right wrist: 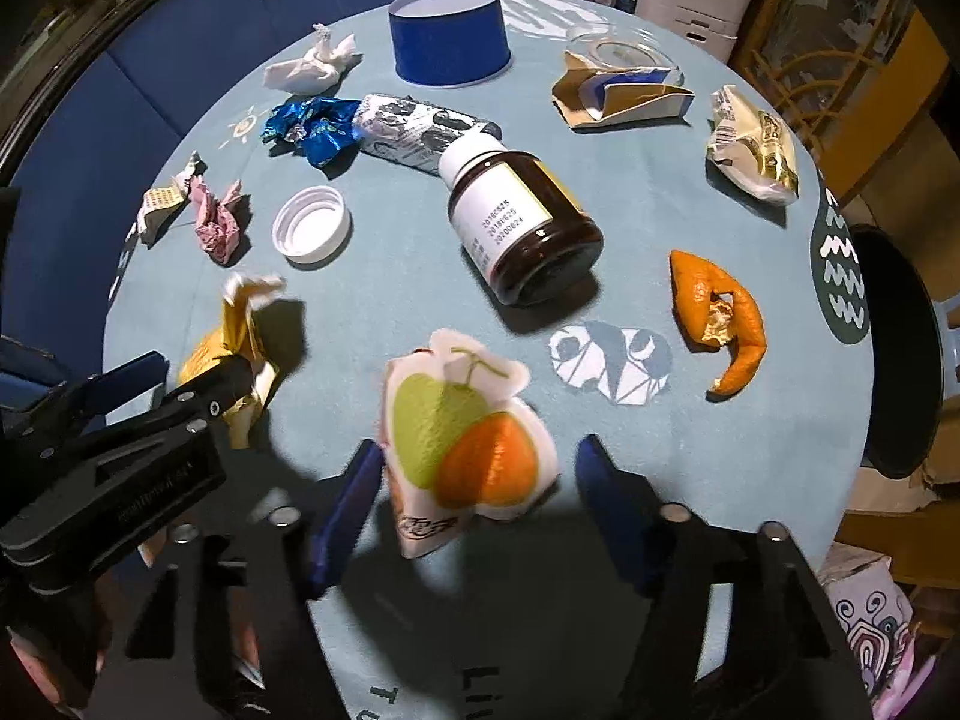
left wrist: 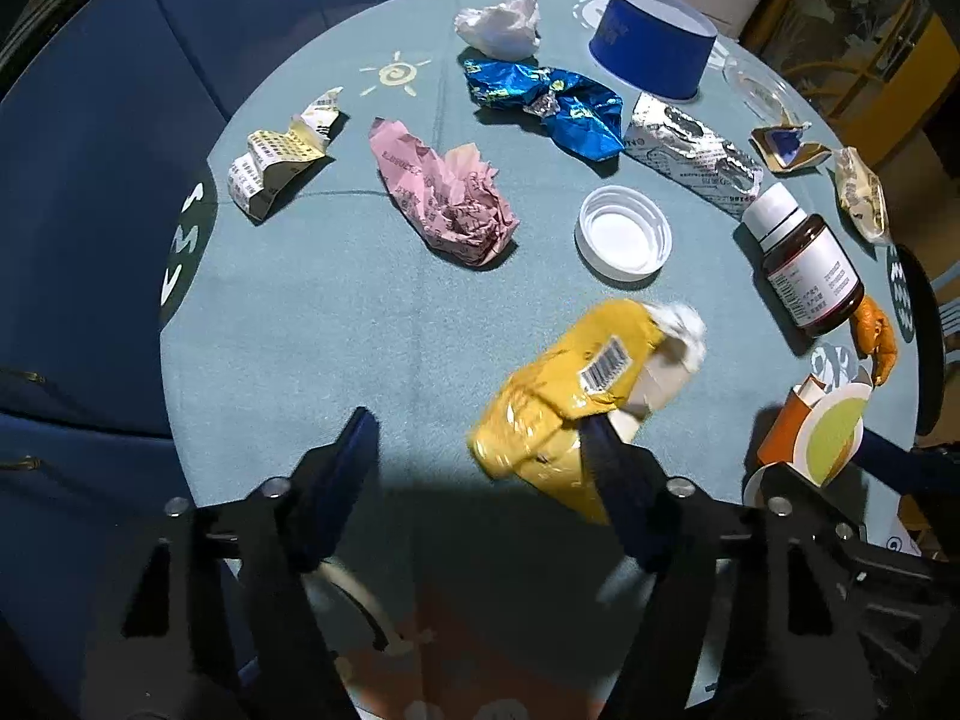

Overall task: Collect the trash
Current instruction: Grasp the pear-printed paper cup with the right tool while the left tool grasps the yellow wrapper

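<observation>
A round table (left wrist: 336,324) carries scattered trash. My left gripper (left wrist: 480,438) is open; its right finger touches a crumpled yellow wrapper (left wrist: 570,396), blurred as if moving, which also shows in the right wrist view (right wrist: 240,354). My right gripper (right wrist: 477,468) is open around a fruit-print juice pouch (right wrist: 462,450), which leans against the left finger; it also shows in the left wrist view (left wrist: 822,432). Other trash: pink paper (left wrist: 444,186), blue foil (left wrist: 546,102), silver wrapper (left wrist: 690,150), white cap (left wrist: 624,234), brown bottle (right wrist: 516,216), orange peel (right wrist: 720,318).
An upturned blue tub (right wrist: 450,36) stands at the far side. A white tissue (left wrist: 501,21), a printed paper scrap (left wrist: 276,156), a torn carton (right wrist: 618,96), a gold-white wrapper (right wrist: 756,144) and a clear lid (right wrist: 618,48) lie around. A dark stool (right wrist: 900,348) stands right of the table.
</observation>
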A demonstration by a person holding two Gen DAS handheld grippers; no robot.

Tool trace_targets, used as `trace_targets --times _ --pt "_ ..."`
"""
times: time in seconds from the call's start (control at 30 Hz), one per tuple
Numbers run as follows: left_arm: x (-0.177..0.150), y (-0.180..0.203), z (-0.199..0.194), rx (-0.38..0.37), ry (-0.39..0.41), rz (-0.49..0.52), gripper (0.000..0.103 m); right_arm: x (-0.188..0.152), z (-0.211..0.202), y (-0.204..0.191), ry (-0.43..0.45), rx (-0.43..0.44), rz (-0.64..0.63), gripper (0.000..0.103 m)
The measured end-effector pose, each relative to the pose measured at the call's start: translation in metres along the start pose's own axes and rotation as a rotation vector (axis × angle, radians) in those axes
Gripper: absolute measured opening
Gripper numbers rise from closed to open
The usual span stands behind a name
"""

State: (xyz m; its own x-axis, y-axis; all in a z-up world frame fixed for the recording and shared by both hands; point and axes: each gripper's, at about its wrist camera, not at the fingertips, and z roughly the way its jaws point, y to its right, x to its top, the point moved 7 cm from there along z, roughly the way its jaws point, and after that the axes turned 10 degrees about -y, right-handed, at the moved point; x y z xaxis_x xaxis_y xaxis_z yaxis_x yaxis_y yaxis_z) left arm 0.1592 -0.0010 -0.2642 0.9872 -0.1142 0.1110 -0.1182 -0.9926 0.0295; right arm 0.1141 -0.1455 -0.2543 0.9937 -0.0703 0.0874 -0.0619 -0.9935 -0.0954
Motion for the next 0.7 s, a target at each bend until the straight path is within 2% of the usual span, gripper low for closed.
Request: trace_targets --times 0.07,0.1,0.13,0.17,0.23,0.37,0.53,0.7 --pt "0.000 -0.003 -0.003 -0.012 0.006 -0.011 0.058 0.000 -0.001 -0.001 0.004 0.004 -0.004 0.054" --pt "0.000 -0.004 -0.004 -0.021 0.010 -0.014 0.046 -0.001 -0.001 -0.002 0.005 0.007 -0.006 0.052" --pt "-0.001 -0.003 -0.004 -0.018 0.011 -0.016 0.038 -0.001 -0.002 -0.002 0.006 0.013 -0.007 0.050" --pt "-0.001 -0.004 -0.006 -0.019 0.017 -0.020 0.035 -0.001 -0.002 -0.002 0.008 0.015 -0.007 0.049" --pt "-0.001 -0.004 -0.007 -0.050 0.018 -0.030 0.021 -0.001 -0.002 -0.003 0.010 0.020 -0.008 0.047" --pt "-0.008 0.003 -0.010 -0.082 0.042 -0.036 0.022 -0.003 -0.010 -0.002 0.036 0.023 -0.016 0.046" --pt "-0.003 0.004 -0.032 -0.090 0.127 -0.037 0.021 -0.001 -0.022 -0.003 0.091 0.018 -0.026 0.045" --pt "-0.005 0.006 -0.044 -0.096 0.164 -0.045 0.021 0.001 -0.038 0.001 0.160 0.009 -0.024 0.045"
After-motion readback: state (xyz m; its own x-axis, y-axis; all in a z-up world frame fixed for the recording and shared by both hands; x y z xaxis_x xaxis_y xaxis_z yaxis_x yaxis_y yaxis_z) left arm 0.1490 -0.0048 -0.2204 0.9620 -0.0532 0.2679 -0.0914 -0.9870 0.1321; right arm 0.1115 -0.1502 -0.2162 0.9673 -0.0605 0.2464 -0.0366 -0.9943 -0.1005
